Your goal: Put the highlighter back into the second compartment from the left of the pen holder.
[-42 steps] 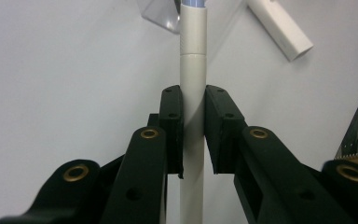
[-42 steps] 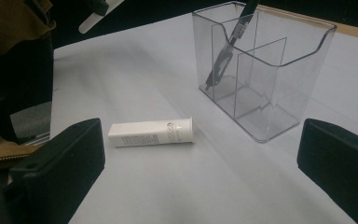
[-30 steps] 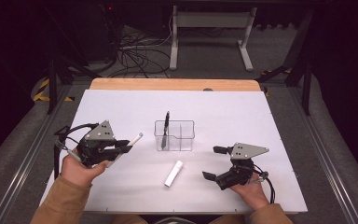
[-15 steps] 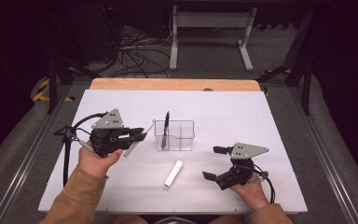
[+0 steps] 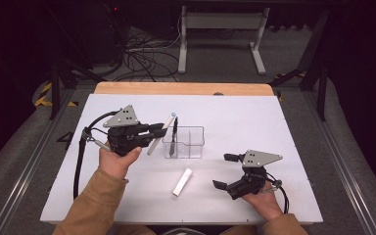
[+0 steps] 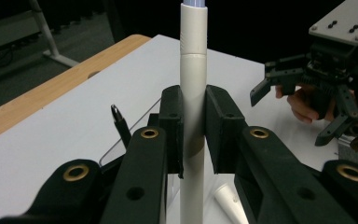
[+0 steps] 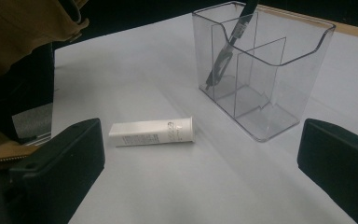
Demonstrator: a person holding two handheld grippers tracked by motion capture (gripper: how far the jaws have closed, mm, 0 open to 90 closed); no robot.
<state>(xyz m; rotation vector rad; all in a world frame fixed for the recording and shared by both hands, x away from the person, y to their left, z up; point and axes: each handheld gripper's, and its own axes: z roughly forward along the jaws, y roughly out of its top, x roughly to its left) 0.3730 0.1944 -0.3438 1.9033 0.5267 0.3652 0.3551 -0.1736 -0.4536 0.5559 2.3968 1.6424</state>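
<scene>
white pen (image 6: 193, 93) | clamped in left gripper (image 5: 157, 131), beside clear organizer (image 5: 196, 142) | right gripper (image 5: 225, 171) jaws apart, empty

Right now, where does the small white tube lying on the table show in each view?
High view: white tube lies low centre, in front of the clear organizer.
Left gripper view: its tip shows at the bottom edge.
Right gripper view: left of centre.
Shared landmark: the clear organizer holding the black pen.
</scene>
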